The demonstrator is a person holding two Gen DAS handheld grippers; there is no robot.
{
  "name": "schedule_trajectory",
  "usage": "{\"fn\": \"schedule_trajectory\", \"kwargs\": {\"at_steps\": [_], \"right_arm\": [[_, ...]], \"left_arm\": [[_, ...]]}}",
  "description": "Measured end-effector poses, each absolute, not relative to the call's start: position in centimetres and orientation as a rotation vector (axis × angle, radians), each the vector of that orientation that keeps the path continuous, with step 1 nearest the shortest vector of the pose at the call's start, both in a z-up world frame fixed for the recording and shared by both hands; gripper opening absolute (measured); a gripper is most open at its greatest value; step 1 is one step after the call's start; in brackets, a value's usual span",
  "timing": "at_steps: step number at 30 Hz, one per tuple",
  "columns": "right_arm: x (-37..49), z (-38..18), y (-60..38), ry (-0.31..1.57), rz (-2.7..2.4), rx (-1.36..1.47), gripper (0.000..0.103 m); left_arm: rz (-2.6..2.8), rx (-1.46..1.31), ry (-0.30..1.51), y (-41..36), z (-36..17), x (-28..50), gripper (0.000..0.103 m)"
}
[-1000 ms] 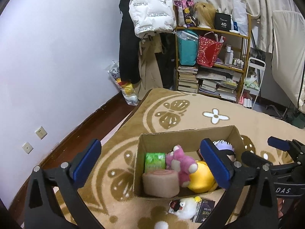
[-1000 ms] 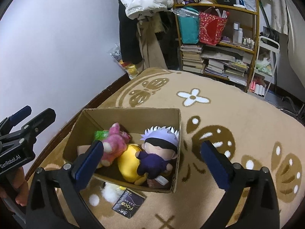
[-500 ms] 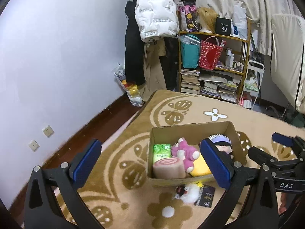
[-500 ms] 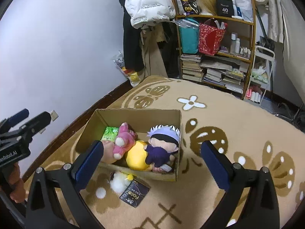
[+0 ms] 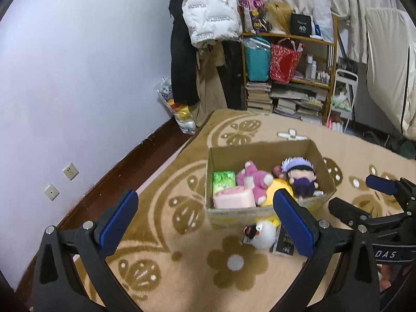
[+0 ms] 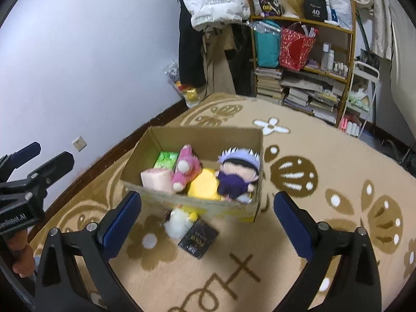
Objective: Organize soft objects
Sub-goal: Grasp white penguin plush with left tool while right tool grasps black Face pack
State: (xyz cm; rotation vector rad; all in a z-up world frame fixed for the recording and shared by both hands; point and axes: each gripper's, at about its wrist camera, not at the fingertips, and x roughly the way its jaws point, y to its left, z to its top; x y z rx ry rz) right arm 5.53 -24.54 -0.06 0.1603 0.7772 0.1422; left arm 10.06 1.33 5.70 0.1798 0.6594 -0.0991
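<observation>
A cardboard box point(image 5: 260, 212) point(image 6: 202, 136) stands on the rug and holds a pink plush point(image 5: 253, 179) point(image 6: 186, 169), a purple-haired doll point(image 5: 301, 175) point(image 6: 238, 173), a yellow plush point(image 6: 204, 187), a pink roll cushion point(image 5: 234, 199) point(image 6: 156, 179) and a green pack point(image 5: 223, 180) point(image 6: 166, 160). A white plush point(image 5: 261, 231) point(image 6: 178, 221) lies on the rug in front of the box. My left gripper point(image 5: 205, 223) and right gripper point(image 6: 206, 223) are open, empty and held above the rug, short of the box.
A black packet point(image 6: 197, 239) point(image 5: 283, 243) lies beside the white plush. A shelf point(image 5: 288, 78) with books and bags stands at the back, with coats point(image 5: 208, 13) hanging to its left. The wall point(image 5: 78, 78) runs along the left of the rug point(image 6: 325, 182).
Both grippers have pulled back and up from the box, which now looks smaller and farther. The toys and the box have not moved.
</observation>
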Motion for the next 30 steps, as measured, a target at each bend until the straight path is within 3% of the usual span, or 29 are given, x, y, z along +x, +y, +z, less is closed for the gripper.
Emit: {"fn": "schedule_trajectory", "kwargs": {"at_steps": [30], "right_arm": [[9.4, -10.8, -23.6, 1.042, 0.161, 0.221, 0.103]], "left_arm": [[-0.185, 0.197, 0.892, -0.6, -5.1, 15.4, 0.102]]}}
